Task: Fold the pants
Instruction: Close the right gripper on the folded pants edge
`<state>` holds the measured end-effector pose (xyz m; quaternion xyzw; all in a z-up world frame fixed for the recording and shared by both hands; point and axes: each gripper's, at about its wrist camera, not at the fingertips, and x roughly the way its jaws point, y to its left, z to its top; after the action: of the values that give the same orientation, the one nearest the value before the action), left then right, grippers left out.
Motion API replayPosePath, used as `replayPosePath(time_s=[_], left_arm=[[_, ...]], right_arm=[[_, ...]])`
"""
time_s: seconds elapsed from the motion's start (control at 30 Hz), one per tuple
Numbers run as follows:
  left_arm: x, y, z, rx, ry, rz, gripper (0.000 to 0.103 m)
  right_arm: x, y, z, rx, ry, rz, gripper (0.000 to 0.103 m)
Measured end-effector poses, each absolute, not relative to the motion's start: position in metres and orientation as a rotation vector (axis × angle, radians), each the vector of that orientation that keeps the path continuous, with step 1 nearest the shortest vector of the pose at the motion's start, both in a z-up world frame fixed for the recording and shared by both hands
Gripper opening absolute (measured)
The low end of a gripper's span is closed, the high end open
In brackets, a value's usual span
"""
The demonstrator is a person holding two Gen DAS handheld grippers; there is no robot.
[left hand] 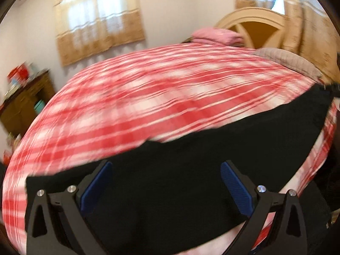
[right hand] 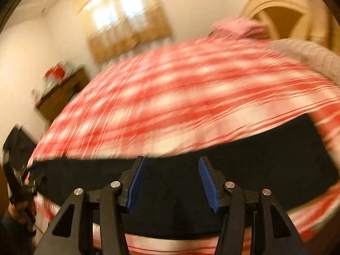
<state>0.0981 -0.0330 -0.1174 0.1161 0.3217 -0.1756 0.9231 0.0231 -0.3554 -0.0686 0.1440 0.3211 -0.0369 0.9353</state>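
Note:
Black pants [left hand: 191, 165] lie flat on a bed with a red and white checked cover [left hand: 148, 97]. In the left wrist view my left gripper [left hand: 166, 165] is open, its blue pads spread wide over the black cloth and holding nothing. In the right wrist view the pants [right hand: 265, 161] stretch across the near edge of the bed, and my right gripper [right hand: 172, 161] is open above them, empty. My left gripper [right hand: 27, 176] also shows at the far left of that view, at the pants' left end. Both views are motion-blurred.
A pink pillow [left hand: 216, 35] and a grey blanket [left hand: 291, 60] lie at the bed's far end by a cream headboard [left hand: 252, 19]. A wooden cabinet [left hand: 23, 104] with boxes stands at the left wall. A curtained window [left hand: 97, 17] is behind.

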Motion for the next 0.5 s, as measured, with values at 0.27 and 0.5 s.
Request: replayPosePath(time_s=[0.27,0.5], left_arm=[[0.115,-0.108,-0.130,0.279,0.683,-0.490,0.103],[0.119,-0.120,-0.159,0.297,0.777,-0.493,0.103]], right_arm=[[-0.010,-0.496,-0.054,0.547,0.593,-0.296,0.054],[0.018,-0.526,-0.082,0.649,0.718,-0.190,0.053]])
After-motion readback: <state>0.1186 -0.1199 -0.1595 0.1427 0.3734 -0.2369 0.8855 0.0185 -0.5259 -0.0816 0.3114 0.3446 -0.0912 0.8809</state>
